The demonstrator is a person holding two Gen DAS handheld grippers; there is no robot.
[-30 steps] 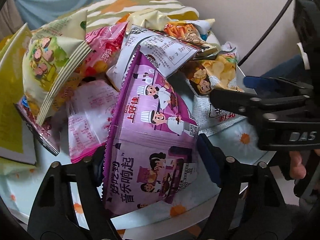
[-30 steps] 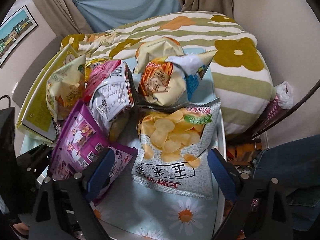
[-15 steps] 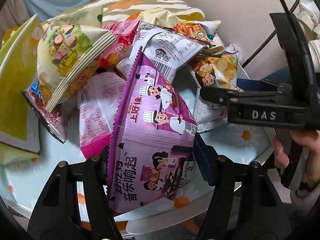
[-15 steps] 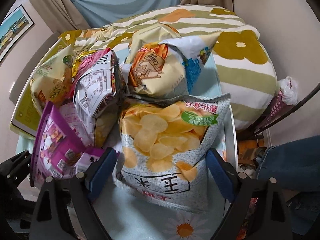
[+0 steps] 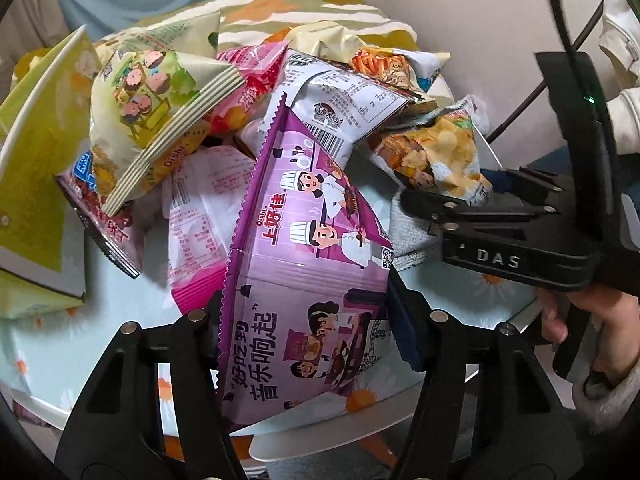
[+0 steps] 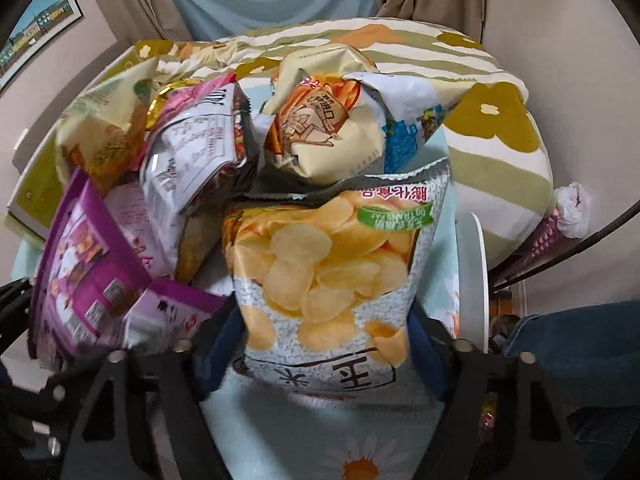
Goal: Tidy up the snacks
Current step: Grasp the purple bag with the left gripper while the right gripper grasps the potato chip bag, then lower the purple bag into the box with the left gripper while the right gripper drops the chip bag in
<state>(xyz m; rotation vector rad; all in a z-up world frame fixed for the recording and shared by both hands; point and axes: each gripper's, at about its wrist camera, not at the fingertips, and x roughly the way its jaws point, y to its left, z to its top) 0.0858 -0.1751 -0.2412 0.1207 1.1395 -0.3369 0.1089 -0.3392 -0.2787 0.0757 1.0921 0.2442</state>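
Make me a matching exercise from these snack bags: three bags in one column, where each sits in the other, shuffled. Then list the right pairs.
Bags:
1. purple chef bag
2. potato chip bag
3. white barcode bag

Places:
A. between the right gripper fingers
B. on the pile, above the purple bag
C. between the left gripper fingers

Pairs: 1-C, 2-A, 3-B
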